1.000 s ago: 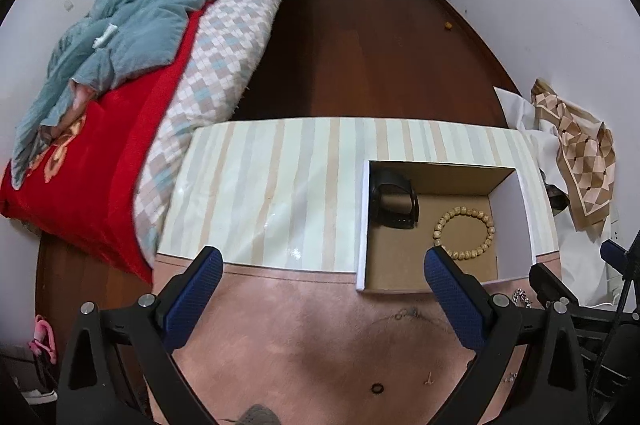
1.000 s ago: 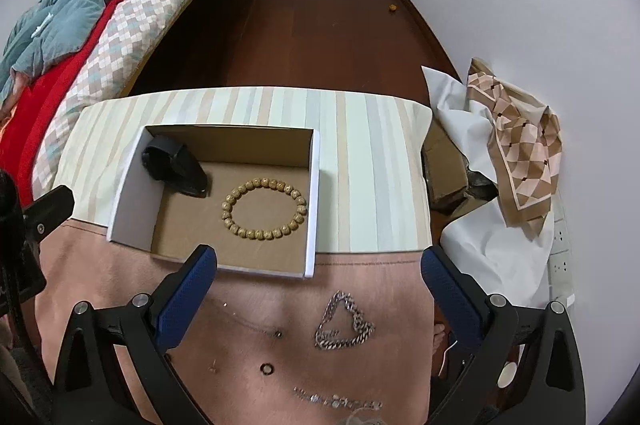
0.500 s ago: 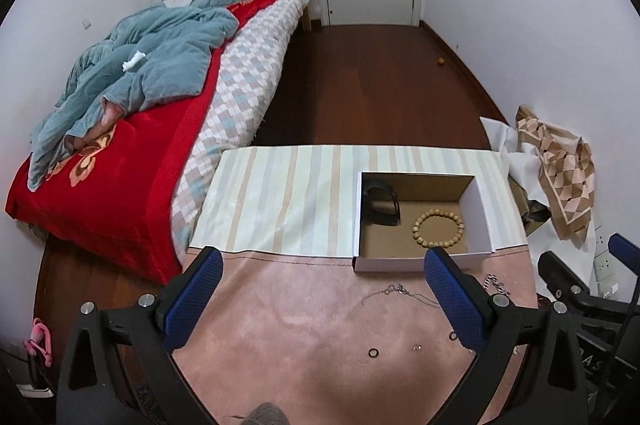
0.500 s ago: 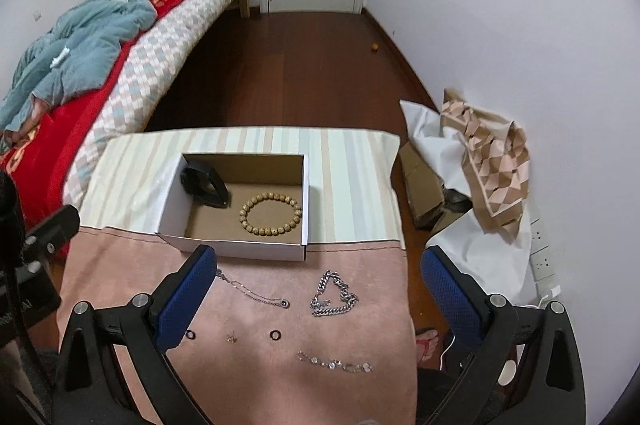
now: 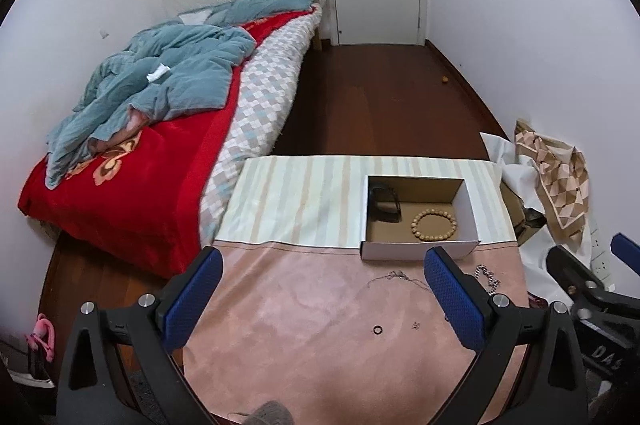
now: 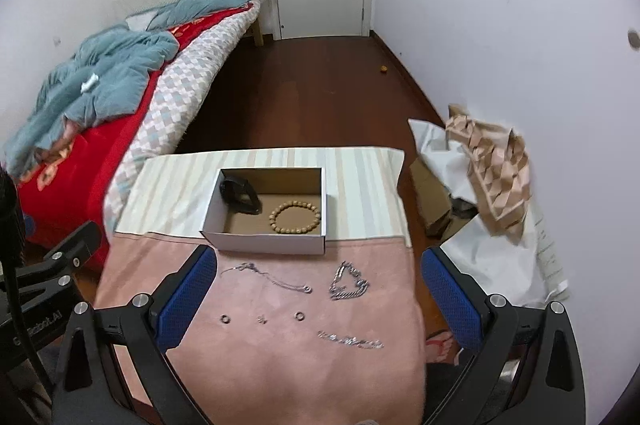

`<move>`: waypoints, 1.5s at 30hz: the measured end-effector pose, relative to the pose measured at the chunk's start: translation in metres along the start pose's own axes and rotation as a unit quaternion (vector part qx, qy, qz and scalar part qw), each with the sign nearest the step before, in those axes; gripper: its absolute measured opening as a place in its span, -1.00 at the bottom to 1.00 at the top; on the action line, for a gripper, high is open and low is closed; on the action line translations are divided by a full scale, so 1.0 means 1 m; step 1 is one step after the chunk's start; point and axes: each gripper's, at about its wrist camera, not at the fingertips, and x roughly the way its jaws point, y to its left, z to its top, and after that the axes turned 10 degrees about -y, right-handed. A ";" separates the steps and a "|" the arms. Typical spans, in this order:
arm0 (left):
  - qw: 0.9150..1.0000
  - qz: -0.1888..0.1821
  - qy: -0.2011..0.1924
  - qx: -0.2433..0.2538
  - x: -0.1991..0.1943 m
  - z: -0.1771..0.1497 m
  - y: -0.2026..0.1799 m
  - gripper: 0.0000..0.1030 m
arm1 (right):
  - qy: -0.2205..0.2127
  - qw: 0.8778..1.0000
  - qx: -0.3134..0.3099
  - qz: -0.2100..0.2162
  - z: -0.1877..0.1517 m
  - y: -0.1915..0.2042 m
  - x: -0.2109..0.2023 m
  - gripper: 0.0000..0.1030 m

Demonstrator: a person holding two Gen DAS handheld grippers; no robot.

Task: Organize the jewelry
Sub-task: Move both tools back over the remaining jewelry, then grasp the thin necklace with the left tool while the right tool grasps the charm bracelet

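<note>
While the left gripper [image 5: 323,295] hangs over the pink cloth [image 5: 312,337] w/ its blue pads spread wide and nothing between them, the left wrist view has the white box [image 5: 420,251] right of center, sitting on the striped mat [image 5: 300,201]. Inside: a black band [image 5: 385,201] at the box's upper left corner and a wooden bead bracelet [image 5: 434,223] to its right, not touching it afaict. Below the box on the cloth there's a thin chain [image 5: 400,277], a chunky silver chain [image 5: 486,275] partly hidden behind the right pad, a dark ring [image 5: 377,329] and a tiny stud-looking thing [image 5: 416,325], too small to ID. Bed w/ red blanket [image 5: 132,185] fills the left side of frame.

Right wrist view: right gripper [image 6: 319,293] also spread wide, holding nothing. Same box [image 6: 264,243] at center, band [image 6: 240,195] + beads [image 6: 296,217] in it. On the cloth below, left to right: thin chain [image 6: 272,277], chunky chain [image 6: 347,281] bunched in a rough triangle. Lower row: ring [image 6: 226,319], tiny piece [image 6: 262,319], second ring [image 6: 299,315], then a sparkly strand bracelet [image 6: 350,343] lower right. All loose pieces lie apart from each other. Crumpled patterned paper [image 6: 496,161] at frame right.
</note>
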 end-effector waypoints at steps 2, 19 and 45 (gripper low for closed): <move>1.000 0.009 -0.002 -0.002 0.003 -0.006 0.001 1.00 | 0.008 1.000 0.019 0.013 -0.006 -0.010 0.003 1.00; 0.988 0.065 0.143 0.005 0.100 -0.148 -0.011 1.00 | 0.161 0.983 0.083 -0.028 -0.171 -0.096 0.125 0.48; 0.986 0.022 0.162 0.012 0.131 -0.153 -0.026 0.99 | 0.106 0.990 0.080 0.057 -0.152 -0.073 0.128 -0.87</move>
